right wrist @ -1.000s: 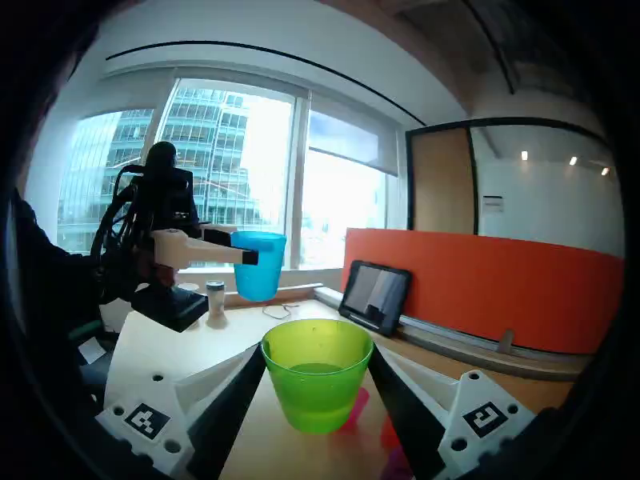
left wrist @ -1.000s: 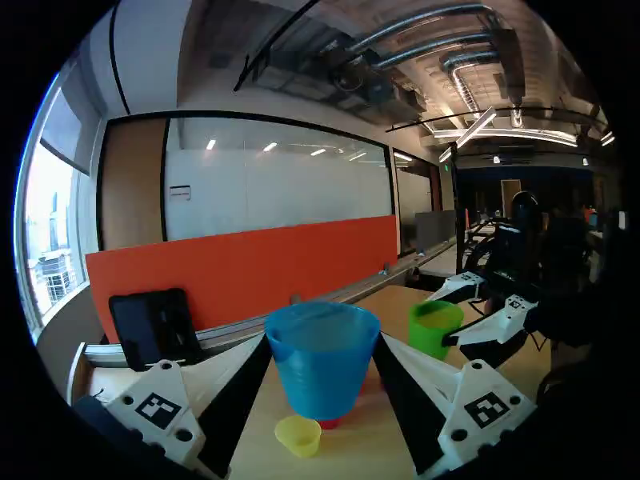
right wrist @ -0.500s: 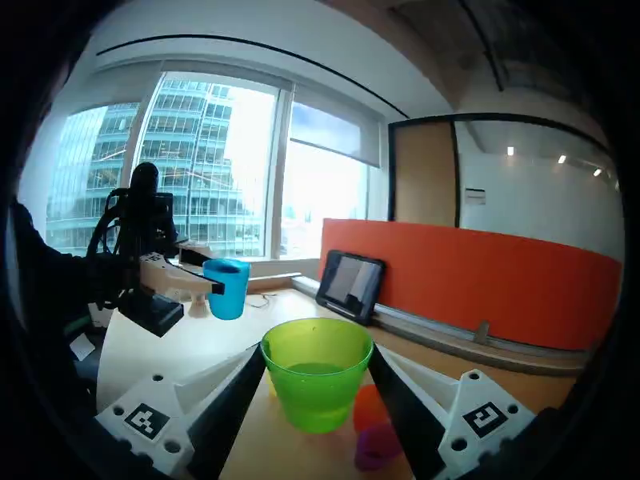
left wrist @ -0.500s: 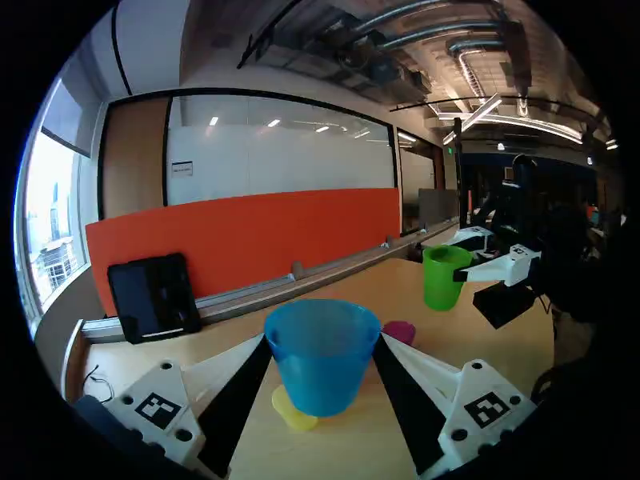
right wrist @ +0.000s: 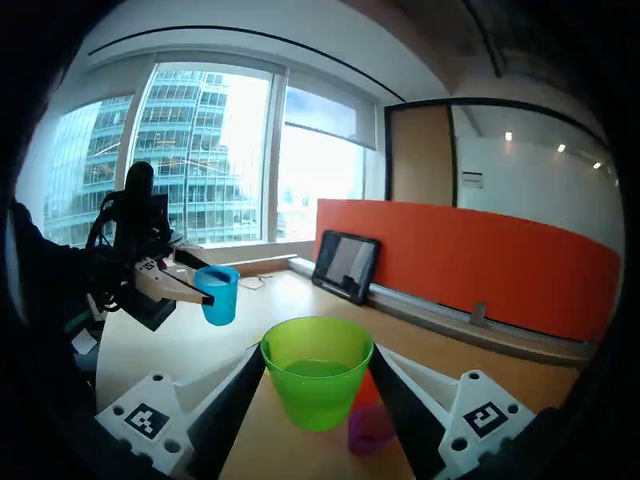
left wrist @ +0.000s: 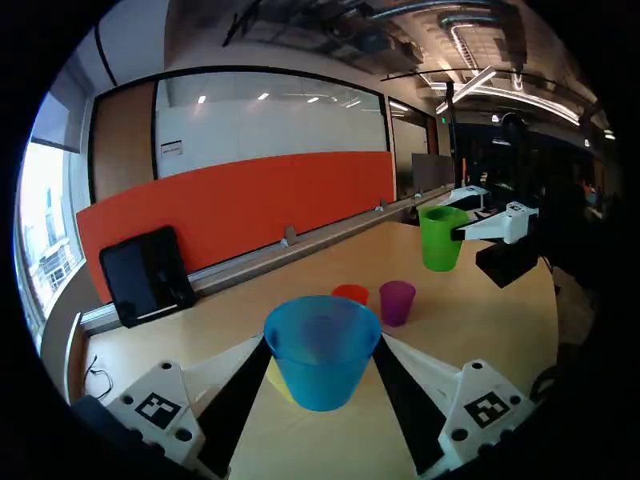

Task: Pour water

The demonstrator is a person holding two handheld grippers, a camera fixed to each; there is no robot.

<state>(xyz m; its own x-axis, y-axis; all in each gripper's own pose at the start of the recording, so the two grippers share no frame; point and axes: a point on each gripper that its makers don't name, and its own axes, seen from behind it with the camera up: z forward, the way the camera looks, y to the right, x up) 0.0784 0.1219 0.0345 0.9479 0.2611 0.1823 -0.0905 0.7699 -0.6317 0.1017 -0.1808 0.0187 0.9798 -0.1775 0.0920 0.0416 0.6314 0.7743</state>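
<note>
My left gripper (left wrist: 322, 348) clamps the blue cup (left wrist: 322, 376); my right gripper (right wrist: 318, 360) grips the green cup (right wrist: 318, 400), seemingly part-full of water (right wrist: 316, 369), at three o'clock in the left gripper view, beyond the red cup (left wrist: 350, 294) and purple cup (left wrist: 397, 302).

We see a translucent blue cup (left wrist: 322, 352) held upright between the jaws in the left gripper view, pressed on both sides and raised off the table (left wrist: 480, 320). We cannot tell whether it holds anything. In the right gripper view a translucent green cup (right wrist: 318, 372) stands upright between the jaws in the same way, part full of water, its rim level. Both cups are wide-mouthed and taper toward the base. They are well apart from each other.
</note>
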